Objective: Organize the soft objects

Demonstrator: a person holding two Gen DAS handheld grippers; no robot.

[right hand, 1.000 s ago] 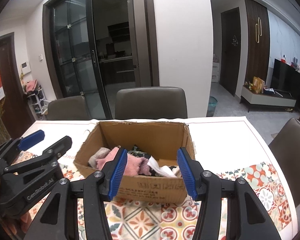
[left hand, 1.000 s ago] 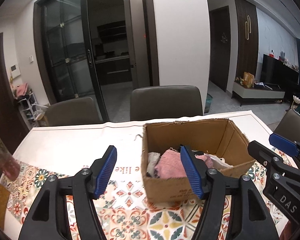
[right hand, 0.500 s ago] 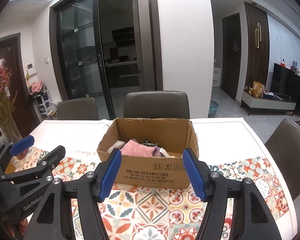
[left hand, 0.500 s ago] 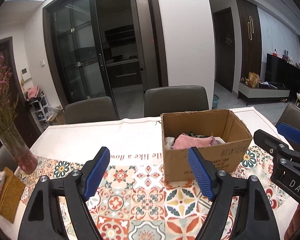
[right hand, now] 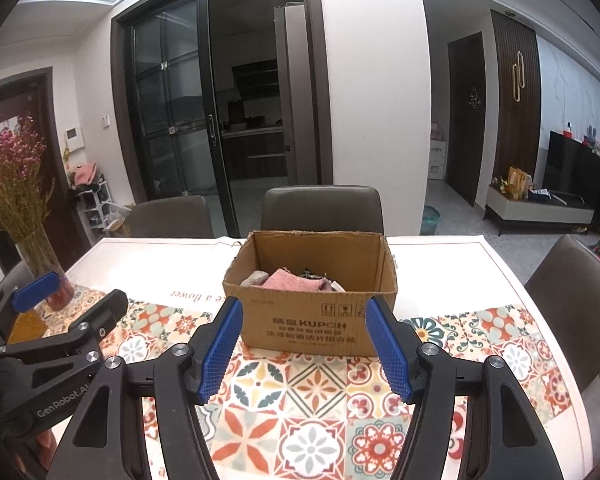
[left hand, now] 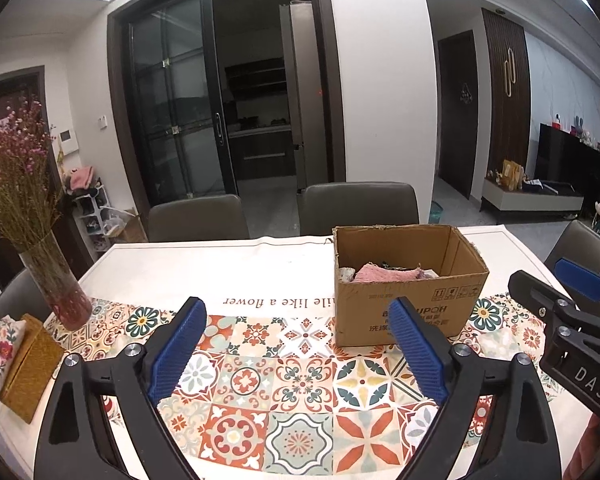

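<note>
Right wrist: corrugated cardboard box [right hand: 312, 320], fuzzy pink cloth [right hand: 292, 280].

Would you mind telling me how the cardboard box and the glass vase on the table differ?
The cardboard box is brown, squat and opaque, holding a pink cloth and other soft items; the glass vase is tall, see-through and holds dried pink flowers. The box sits mid-table, the vase near the left edge. Both stand upright on the table.

A home's dining area: padded chairs [right hand: 322, 210] line a table [right hand: 440, 264] spread with a tile-patterned cloth [left hand: 300, 380], beside a vase of dried flowers [left hand: 56, 280]. Glass sliding doors [right hand: 168, 120] open onto a dark kitchen, and a television [right hand: 580, 172] stands at right.
</note>
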